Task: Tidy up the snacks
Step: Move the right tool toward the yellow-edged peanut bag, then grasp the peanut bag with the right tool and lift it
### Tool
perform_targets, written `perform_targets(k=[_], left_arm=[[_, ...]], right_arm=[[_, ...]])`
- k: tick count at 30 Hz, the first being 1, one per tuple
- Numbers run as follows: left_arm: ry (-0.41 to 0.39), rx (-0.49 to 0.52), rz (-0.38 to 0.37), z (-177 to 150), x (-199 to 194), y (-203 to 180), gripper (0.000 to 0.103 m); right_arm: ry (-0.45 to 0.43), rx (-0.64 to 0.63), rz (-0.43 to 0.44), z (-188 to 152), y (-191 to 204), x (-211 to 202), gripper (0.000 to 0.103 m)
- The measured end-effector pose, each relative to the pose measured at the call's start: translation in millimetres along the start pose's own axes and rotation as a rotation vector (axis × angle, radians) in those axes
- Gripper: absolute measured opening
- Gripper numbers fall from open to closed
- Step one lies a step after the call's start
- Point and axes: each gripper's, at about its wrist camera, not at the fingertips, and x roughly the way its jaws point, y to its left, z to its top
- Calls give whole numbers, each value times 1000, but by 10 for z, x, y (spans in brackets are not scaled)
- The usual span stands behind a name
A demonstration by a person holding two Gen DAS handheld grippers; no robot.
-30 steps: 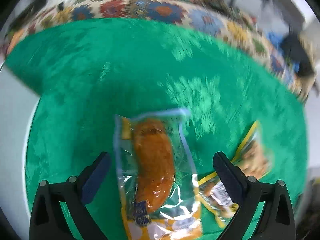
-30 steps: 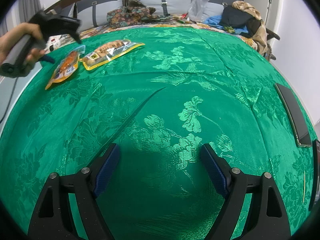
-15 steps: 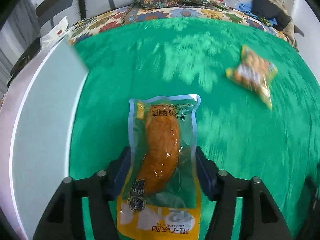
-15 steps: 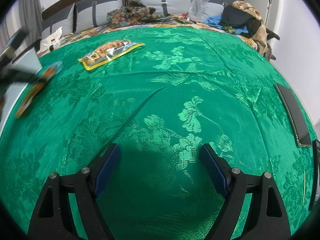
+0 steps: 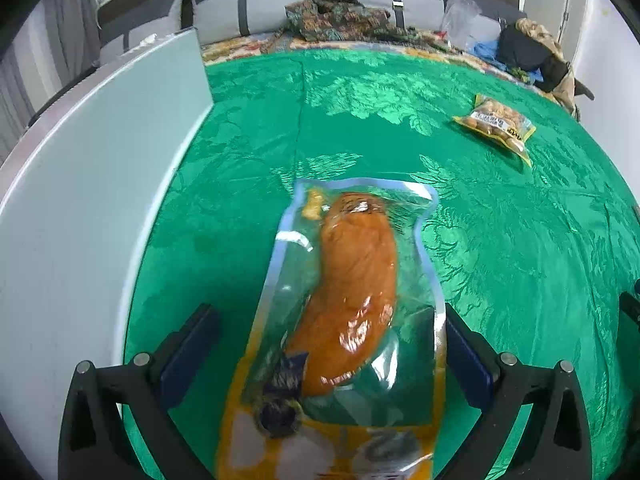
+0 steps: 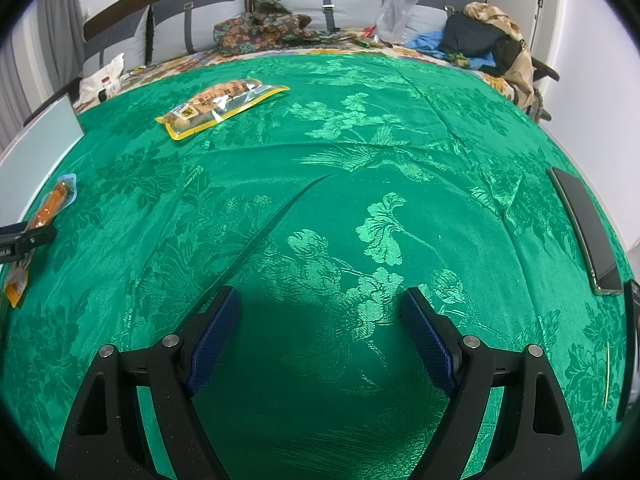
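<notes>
A clear packet with an orange sausage-shaped snack lies on the green cloth, lengthwise between the jaws of my left gripper. Those jaws are opening and stand wide; the left pad is well clear of the packet and the right pad sits by its edge. In the right wrist view the same packet rests at the far left under the left gripper. A yellow-edged packet of round snacks lies farther back. My right gripper hangs open over bare cloth with nothing between its fingers.
A pale flat board borders the cloth just left of the orange packet. A dark flat slab lies at the right edge. Grey cushions, patterned fabric and a pile of clothes line the back.
The left gripper shut on the orange packet, carried it leftward beside the pale board, then spread its jaws wide again. The right gripper stayed still.
</notes>
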Motion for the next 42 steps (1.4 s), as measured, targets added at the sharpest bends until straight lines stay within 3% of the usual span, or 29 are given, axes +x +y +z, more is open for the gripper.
perform_targets(k=[2,23,26,31,33,36,38,42], left_arm=[[-27,-8,13,-40,-27,-6,103],[-27,-13,12,-21,-29,2,103],[-27,-13,11,-18,-32,1,103],[-27,-14,11,-17,-31,1,103],[-28,-14,11,-20,-30,3,103],[-28,-14,10,-16,-28,1,103],[-28,-14,9,-34,-38,7,103],[-28,-15,8,-28,-38,9,103]], right_arm=[[0,0,0,-1,-3,-1,86],[14,-10,9,17,-4,3,87],[81,16,49,246,18,59,87],[81,260,227,1080,253,359,87],[100,343,245,1397,410,617,86],[133,443,195,1768,635,1040,86],[188,437,159,1885,823,1287,89],[192,146,-49,1954,1339,1411,89]])
